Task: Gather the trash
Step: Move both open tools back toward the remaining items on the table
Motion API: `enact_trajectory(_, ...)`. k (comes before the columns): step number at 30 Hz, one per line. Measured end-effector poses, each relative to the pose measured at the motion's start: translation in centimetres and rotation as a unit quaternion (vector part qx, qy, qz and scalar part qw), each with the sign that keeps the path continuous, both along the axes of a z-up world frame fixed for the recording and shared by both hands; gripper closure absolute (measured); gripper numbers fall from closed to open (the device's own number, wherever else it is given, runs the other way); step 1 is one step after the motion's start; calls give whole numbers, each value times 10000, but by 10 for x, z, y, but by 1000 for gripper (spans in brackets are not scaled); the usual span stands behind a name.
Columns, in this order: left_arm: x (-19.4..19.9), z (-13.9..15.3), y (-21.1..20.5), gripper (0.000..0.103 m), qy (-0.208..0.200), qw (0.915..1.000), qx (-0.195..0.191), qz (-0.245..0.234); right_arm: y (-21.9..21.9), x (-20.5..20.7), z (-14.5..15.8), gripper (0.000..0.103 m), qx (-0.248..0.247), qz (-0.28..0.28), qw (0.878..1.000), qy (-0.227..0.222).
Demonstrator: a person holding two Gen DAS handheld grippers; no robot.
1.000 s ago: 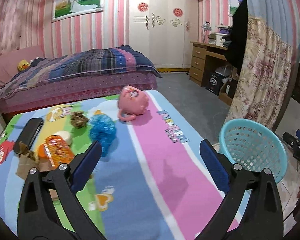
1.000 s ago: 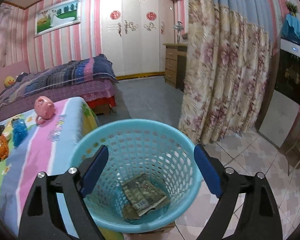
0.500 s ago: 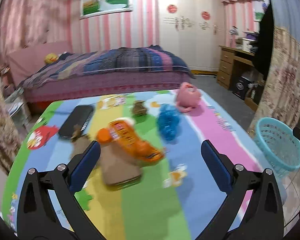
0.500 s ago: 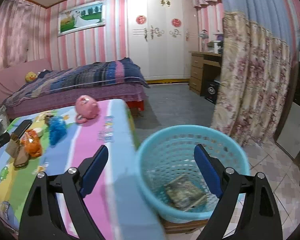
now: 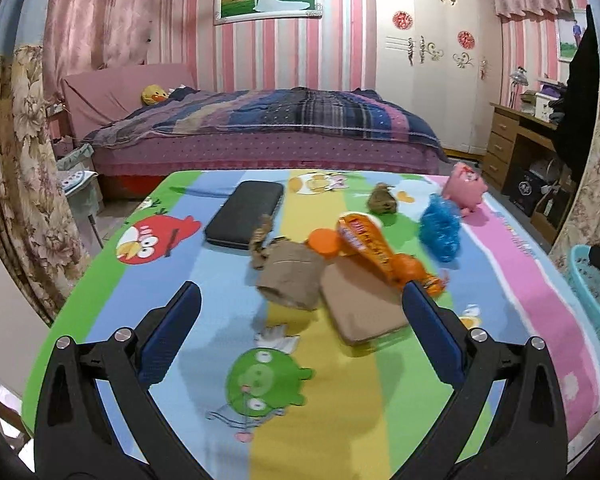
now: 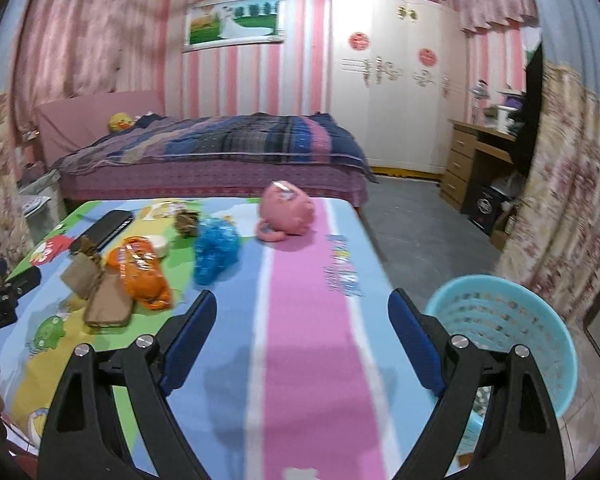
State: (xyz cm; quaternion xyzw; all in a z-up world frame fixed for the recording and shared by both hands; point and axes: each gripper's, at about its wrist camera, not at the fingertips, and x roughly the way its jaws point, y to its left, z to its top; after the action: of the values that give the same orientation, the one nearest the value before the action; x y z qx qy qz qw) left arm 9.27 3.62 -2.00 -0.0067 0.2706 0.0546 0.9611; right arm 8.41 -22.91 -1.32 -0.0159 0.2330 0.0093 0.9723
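On the cartoon tablecloth (image 5: 172, 292) lie an orange snack wrapper (image 5: 376, 252), a brown cardboard piece (image 5: 364, 308), crumpled brown paper (image 5: 288, 276), a small brown wad (image 5: 382, 200) and a blue crinkled bag (image 5: 440, 228). My left gripper (image 5: 300, 320) is open and empty just short of the brown paper and cardboard. My right gripper (image 6: 302, 324) is open and empty over the pink stripe, with the wrapper (image 6: 142, 272) to its left. The light blue trash basket (image 6: 512, 316) stands beside the table at the right, also showing in the left wrist view (image 5: 592, 292).
A black case (image 5: 244, 214) and a pink plush toy (image 5: 464, 190) lie on the table's far side. A bed (image 5: 260, 128) stands behind it, a wooden desk (image 6: 472, 160) and flowered curtain (image 6: 572, 200) to the right.
My left gripper swung left from the basket side to face the trash pile. My right gripper pulled back from above the basket and turned toward the table.
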Motion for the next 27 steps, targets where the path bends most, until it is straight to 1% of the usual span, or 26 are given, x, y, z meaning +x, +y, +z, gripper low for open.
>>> enact_trajectory(3, 3, -3, 11, 6, 32, 9999, 55, 94, 16, 11, 2, 17, 25, 146, 9999, -13)
enact_trajectory(6, 8, -5, 23, 6, 120, 9998, -9, 189, 29, 23, 4, 17, 127, 248, 9996, -60)
enact_trajectory(8, 13, -4, 29, 6, 161, 9995, -79, 256, 36, 30, 7, 9, 181, 308, 9993, -103)
enact_trajectory(9, 14, -2, 31, 6, 159, 9994, -113, 274, 40, 33, 9, 8, 214, 343, 9990, -165)
enact_trajectory(12, 21, 3, 37, 6, 134, 9990, -202, 371, 48, 49, 11, 8, 341, 423, 9983, -213)
enact_trajectory(15, 34, 7, 42, 6, 213, 9986, -255, 422, 51, 61, 10, 8, 477, 487, 9975, -190)
enact_trajectory(19, 46, 11, 51, 6, 173, 9973, -482, 525, 57, 75, 4, 7, 437, 551, 9974, -136)
enact_trajectory(21, 53, 6, 58, 6, 206, 9960, -652, 572, 60, 77, -4, 7, 386, 657, 9971, -79)
enact_trajectory(23, 57, -5, 64, 6, 308, 9953, -675, 627, 62, 78, -10, 5, 329, 714, 9969, -25)
enact_trajectory(25, 60, -16, 68, 6, 465, 9940, -700, 697, 63, 82, -20, 5, 237, 748, 9968, 123)
enact_trajectory(27, 62, -24, 70, 6, 571, 9942, -677, 612, 60, 86, -27, 5, 288, 722, 9967, 218)
